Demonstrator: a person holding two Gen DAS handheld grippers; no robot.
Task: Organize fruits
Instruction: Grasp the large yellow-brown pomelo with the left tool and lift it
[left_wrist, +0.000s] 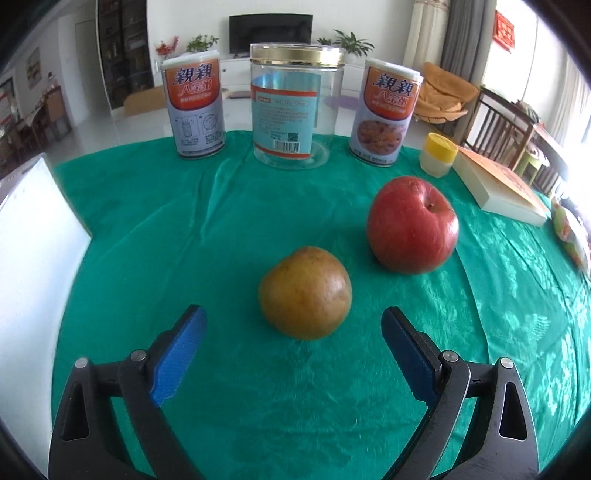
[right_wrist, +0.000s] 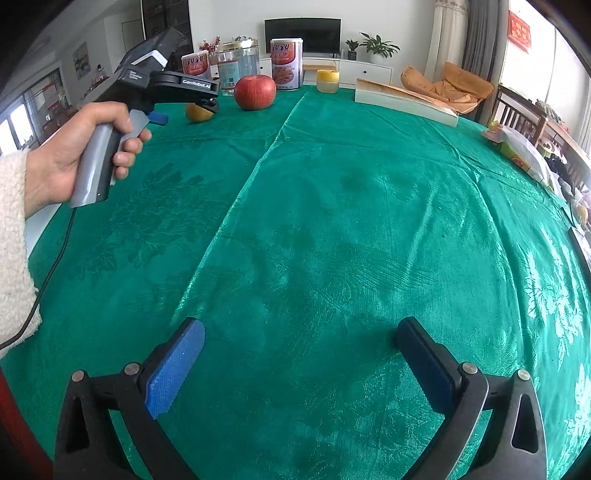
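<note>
Brown-yellow pear (left_wrist: 305, 292) near front on green cloth; red apple (left_wrist: 412, 225) just beyond, apart.

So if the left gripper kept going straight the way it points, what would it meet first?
Most likely the brownish pear: it lies just ahead of the open left gripper, roughly centred between the jaws. The red apple sits farther back and off to the right.

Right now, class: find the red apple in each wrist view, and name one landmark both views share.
Left wrist view: the red apple sits right of centre on the green cloth, behind and to the right of the brownish pear.
Right wrist view: the red apple is small, far at the top, left of centre.
Shared landmark: the yellow-lidded jar, to the right of the apple.
</note>
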